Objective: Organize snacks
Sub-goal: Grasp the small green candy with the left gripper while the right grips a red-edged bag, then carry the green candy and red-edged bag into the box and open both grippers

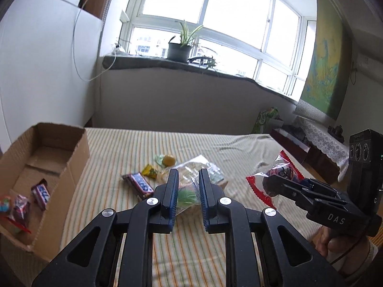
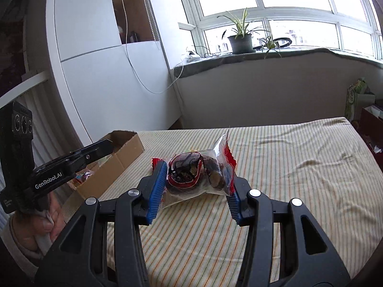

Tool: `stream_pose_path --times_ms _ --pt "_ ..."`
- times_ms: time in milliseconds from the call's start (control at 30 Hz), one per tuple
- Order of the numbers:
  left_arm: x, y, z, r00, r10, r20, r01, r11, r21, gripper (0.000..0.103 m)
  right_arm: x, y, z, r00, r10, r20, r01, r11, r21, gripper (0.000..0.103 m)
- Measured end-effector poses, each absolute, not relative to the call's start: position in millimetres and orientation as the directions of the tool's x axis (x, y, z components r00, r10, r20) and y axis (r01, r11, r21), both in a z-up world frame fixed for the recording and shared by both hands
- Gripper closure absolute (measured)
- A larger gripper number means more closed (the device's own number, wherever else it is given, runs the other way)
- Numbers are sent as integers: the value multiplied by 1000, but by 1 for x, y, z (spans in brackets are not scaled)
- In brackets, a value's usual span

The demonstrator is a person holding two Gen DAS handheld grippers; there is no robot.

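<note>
While the left tool (image 1: 188,189) is clenched on a clear packet (image 1: 189,195) with green inside, more snacks lie just beyond its tips on the striped bed (image 1: 143,148): a dark bar (image 1: 138,185), a yellow sweet (image 1: 168,160) and a clear bag (image 1: 201,167). Left of that tool stands the box (image 1: 71,167), with a few wrapped snacks in it. The right tool (image 2: 195,179) grips a red-edged bag (image 2: 191,174) of dark pieces, held above the sheet. Its own view shows bare bedding ahead and the box (image 2: 124,155) partly behind the left tool; the snack pile is hidden there by the bag.
</note>
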State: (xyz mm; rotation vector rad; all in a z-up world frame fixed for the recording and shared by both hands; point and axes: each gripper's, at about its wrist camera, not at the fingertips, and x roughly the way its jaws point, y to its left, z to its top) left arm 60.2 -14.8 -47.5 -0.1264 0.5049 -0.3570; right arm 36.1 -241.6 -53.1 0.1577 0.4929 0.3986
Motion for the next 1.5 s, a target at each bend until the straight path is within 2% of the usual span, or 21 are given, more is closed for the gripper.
stream_pose_path --times_ms 100,300,600,767,1033,1233,1500 --pt "46 -14 -20 841 -370 -395 320 928 -188 88 22 -241 -33 827 398 -396 -335 916 221 54" --pt "31 -14 -4 856 -374 -356 331 927 -177 88 5 -243 -20 841 389 -376 -335 920 204 54" --pt "35 -9 -11 856 -371 -360 323 927 -189 88 24 -231 -27 819 394 -417 -343 919 195 54" --pt "40 14 -18 862 -350 -367 289 933 -213 88 43 -194 -33 783 426 -452 -390 904 177 54" --pt "38 92 -31 895 -228 -382 140 960 -244 88 74 -79 -42 660 562 -499 -560 810 172 54" --pt "28 159 -36 912 -87 -400 -17 968 -249 88 80 7 -39 552 677 -486 -698 695 175 54" --pt "24 185 -35 912 -18 -409 -86 968 -235 88 83 35 -39 524 704 -479 -728 662 178 54"
